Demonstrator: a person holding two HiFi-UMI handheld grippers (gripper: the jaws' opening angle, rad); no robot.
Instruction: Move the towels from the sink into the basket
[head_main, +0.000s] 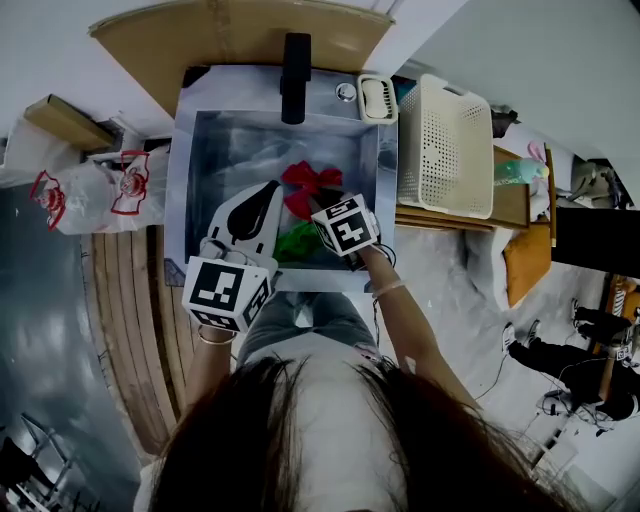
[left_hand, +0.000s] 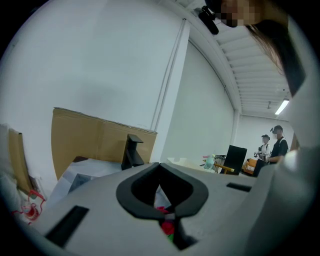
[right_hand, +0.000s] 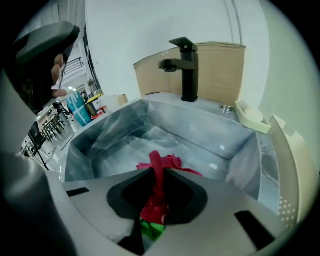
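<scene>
Right gripper (right_hand: 155, 197) pinches the red towel (right_hand: 161, 165) – the towel hangs inside the sink (head_main: 180, 185). 1 green towel (head_main: 295, 243) lies in the sink under it, by the near wall. Left gripper (head_main: 268, 192) hovers over the sink – claw pressed together, empty. Basket (head_main: 445, 145) stands just right of the sink.

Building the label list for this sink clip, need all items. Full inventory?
sink: 1, steel, centre
faucet: 1, black, behind sink
red towel: 1, red, in sink, clamped
green towel: 1, green, sink's near side
basket: 1, cream, right of sink
soap dish: 1, cream, sink's back right corner
cardboard: 1, brown, behind faucet
plastic bags: about 2, white with red print, left
left gripper: white-black, over sink, shut, empty
right gripper: white-black, shut on red towel
</scene>
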